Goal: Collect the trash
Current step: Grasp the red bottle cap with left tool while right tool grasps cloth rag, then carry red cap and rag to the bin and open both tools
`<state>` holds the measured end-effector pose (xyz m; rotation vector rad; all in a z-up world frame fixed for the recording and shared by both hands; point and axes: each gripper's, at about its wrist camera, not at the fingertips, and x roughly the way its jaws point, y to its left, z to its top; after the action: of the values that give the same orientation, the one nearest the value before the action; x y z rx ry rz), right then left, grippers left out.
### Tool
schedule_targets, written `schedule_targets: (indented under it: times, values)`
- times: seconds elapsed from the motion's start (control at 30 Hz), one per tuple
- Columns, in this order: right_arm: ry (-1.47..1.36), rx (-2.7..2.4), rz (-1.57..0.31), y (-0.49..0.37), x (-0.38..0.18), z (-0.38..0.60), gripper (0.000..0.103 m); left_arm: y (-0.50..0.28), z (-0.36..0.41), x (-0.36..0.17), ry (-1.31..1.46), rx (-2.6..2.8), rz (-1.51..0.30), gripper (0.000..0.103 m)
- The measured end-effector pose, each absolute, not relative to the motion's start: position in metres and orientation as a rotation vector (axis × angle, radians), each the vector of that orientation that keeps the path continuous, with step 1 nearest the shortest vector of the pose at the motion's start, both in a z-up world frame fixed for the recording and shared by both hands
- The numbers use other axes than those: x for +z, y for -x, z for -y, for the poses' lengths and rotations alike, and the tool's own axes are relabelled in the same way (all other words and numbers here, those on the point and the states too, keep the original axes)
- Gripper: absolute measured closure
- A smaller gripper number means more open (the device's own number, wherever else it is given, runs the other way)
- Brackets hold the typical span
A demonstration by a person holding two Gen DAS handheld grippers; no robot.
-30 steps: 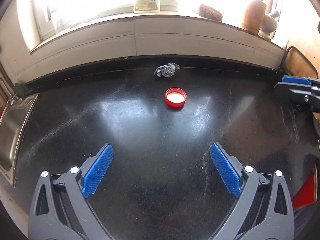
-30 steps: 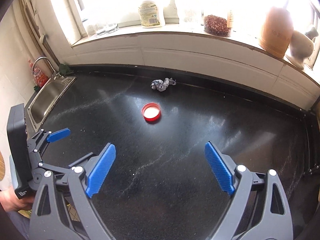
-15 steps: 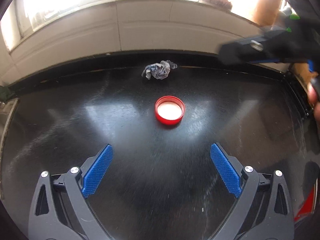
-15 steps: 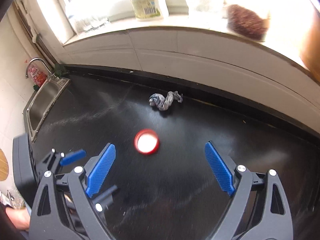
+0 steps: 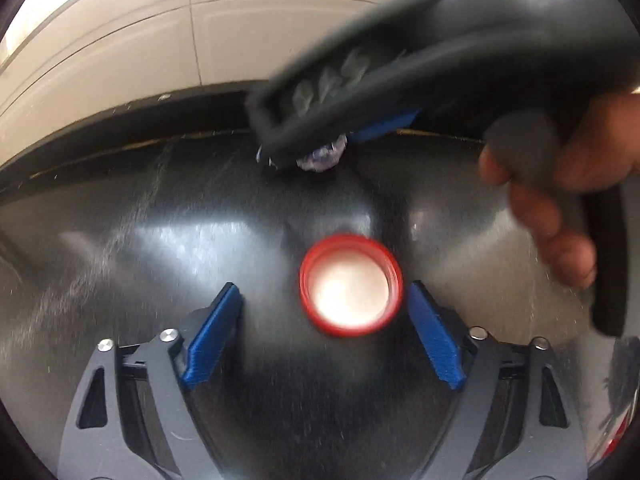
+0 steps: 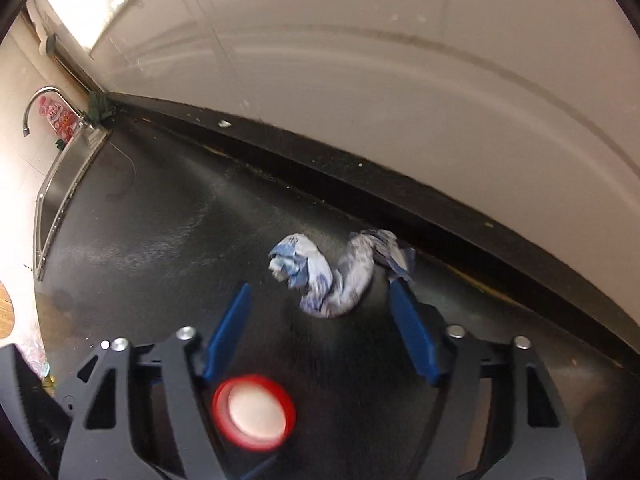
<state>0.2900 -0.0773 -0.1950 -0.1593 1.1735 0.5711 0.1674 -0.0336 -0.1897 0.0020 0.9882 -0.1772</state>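
A red jar lid [image 5: 351, 286] lies inner side up on the black counter [image 5: 120, 248]. My left gripper [image 5: 324, 308] is open, and the lid sits between its blue pads, close to the right one. A crumpled blue-and-white wrapper [image 6: 336, 272] lies near the counter's back edge. My right gripper [image 6: 320, 300] is open around it, fingertips at the wrapper's sides. In the left wrist view the right gripper's body [image 5: 400, 92] hides most of the wrapper [image 5: 320, 158]. The lid also shows in the right wrist view [image 6: 254, 412].
A white tiled wall [image 6: 400, 100] rises right behind the counter's black upstand. A steel sink [image 6: 60, 196] with a tap is at the far left. The hand holding the right gripper [image 5: 560, 200] is at the right.
Both grippers have moved forward and down. The lid now sits between the left pads, and the right gripper has reached the wrapper. Both stay open.
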Motion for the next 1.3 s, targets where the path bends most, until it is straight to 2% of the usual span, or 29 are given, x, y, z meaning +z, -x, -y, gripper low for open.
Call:
schedule_targets:
  times: [0.03,0.07,0.1,0.13,0.17,0.5,0.97,1.3]
  values:
    - [0.161,0.568,-1.177,-0.293,-0.198,0.076,0.049,-0.17,0.034,-0.19,-0.014,-0.179,-0.981,0.027]
    - [0.164,0.566,-1.18,-0.294,-0.201,0.076,0.057,-0.172,0.034,-0.189,-0.025,-0.181,-0.975,0.032]
    - [0.17,0.564,-1.167,-0.294,-0.201,0.076,0.061,-0.173,0.034,-0.189,-0.034,-0.183,-0.97,0.037]
    - [0.173,0.563,-1.167,-0.295,-0.201,0.076,0.068,-0.173,0.034,-0.189,-0.045,-0.183,-0.965,0.047]
    - [0.173,0.566,-1.162,-0.295,-0.2,0.075,0.07,-0.173,0.034,-0.188,-0.052,-0.184,-0.962,0.054]
    - [0.175,0.569,-1.105,-0.259,-0.163,0.085,0.072,-0.15,0.019,-0.17,-0.038,-0.166,-0.981,0.054]
    - [0.174,0.557,-1.044,-0.078,-0.107,0.139,0.072,-0.036,0.015,-0.106,-0.043,-0.1,-0.94,0.054]
    - [0.183,0.573,-1.025,-0.013,-0.097,0.14,0.072,0.008,0.01,-0.092,-0.044,-0.079,-0.92,0.054]
